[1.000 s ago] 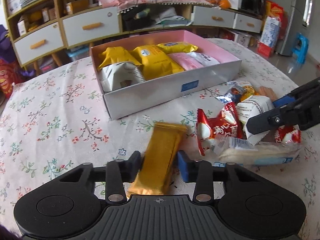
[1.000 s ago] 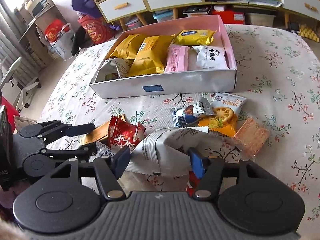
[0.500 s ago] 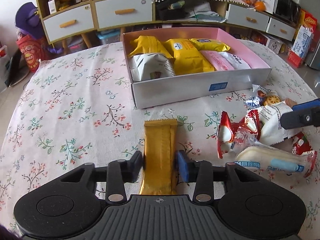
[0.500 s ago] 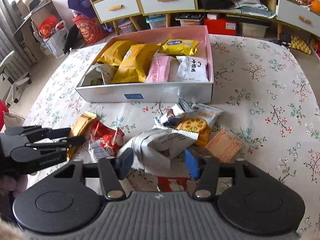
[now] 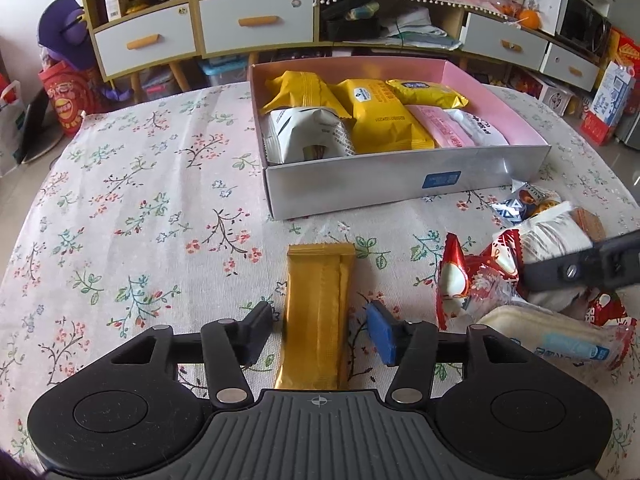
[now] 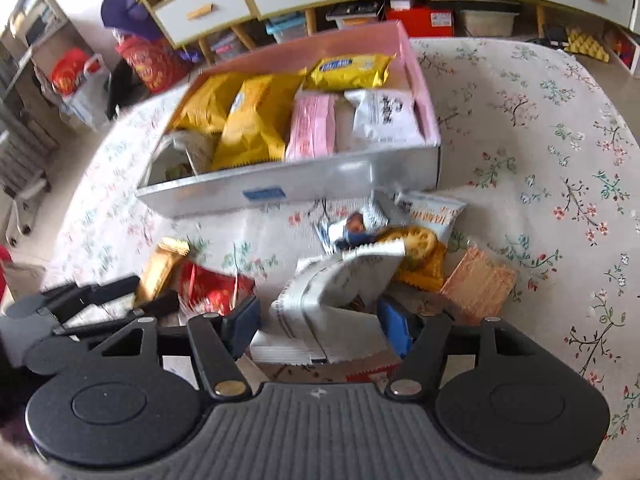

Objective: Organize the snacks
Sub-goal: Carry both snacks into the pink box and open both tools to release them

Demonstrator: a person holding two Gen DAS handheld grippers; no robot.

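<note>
A gold bar [image 5: 316,312] lies flat on the floral tablecloth between the fingers of my left gripper [image 5: 318,322]. The jaws are opening and both pads stand clear of it. My right gripper [image 6: 320,326] is closing on a silver-white packet [image 6: 340,292], which stands bunched up between its pads. The pink-lined box [image 5: 380,184] behind holds yellow, pink and white packets. In the right wrist view the left gripper [image 6: 92,292] sits at the left by the gold bar [image 6: 160,268], with the box [image 6: 320,184] beyond. One right finger [image 5: 580,272] shows in the left wrist view.
Loose snacks lie in front of the box: a red packet [image 5: 472,280], a long white packet [image 5: 552,336], an orange chip packet [image 6: 424,248] and a cracker packet [image 6: 478,284]. Cabinets with drawers stand beyond the table's far edge.
The left jaws have spread away from the gold bar, which now lies straight between them. The silver-white packet in the right gripper has bunched up more, and both views have rolled slightly.
</note>
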